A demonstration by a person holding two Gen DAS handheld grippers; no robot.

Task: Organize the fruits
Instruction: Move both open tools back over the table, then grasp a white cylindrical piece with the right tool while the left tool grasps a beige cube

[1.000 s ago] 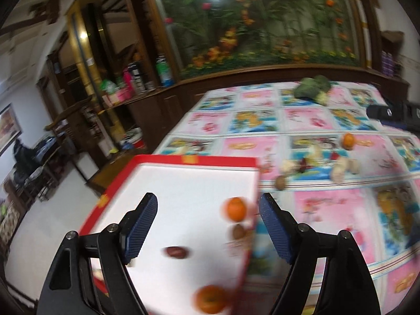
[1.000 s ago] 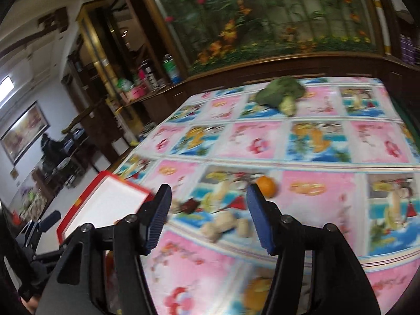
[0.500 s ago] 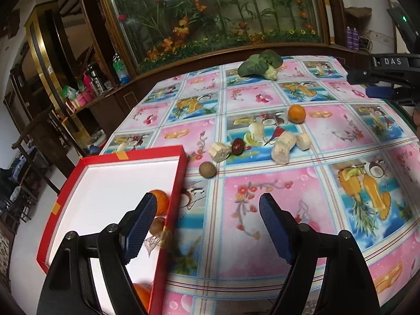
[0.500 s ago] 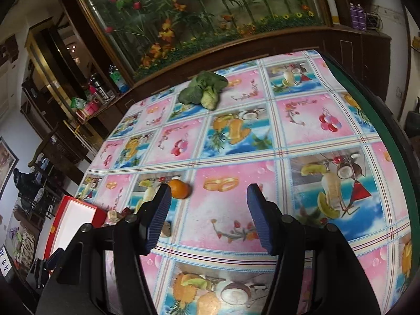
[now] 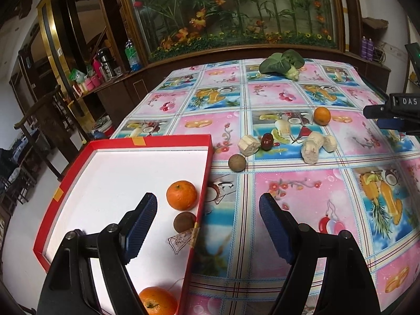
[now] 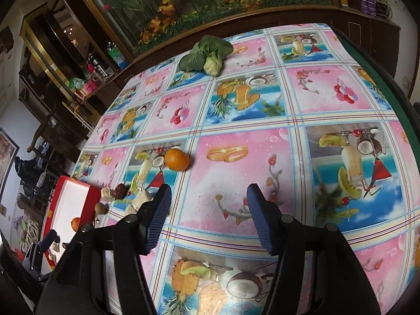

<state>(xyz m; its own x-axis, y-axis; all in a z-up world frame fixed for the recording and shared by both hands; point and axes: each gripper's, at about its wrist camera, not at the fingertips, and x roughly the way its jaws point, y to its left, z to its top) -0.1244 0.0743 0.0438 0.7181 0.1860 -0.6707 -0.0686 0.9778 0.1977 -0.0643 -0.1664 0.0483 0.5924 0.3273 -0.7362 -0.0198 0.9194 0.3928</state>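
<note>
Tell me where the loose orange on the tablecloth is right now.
In the left wrist view the loose orange sits right of centre, beyond the pale root chunks and well short of the leafy greens, outside the red tray.

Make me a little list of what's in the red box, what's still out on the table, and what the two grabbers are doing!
box: red box, white inside
in box: two oranges, one small brown fruit
on table: orange, brown round fruit, dark red fruit, pale chunks, leafy greens
left gripper: open, empty, over the box's right edge
right gripper: open, empty, above the tablecloth
</note>
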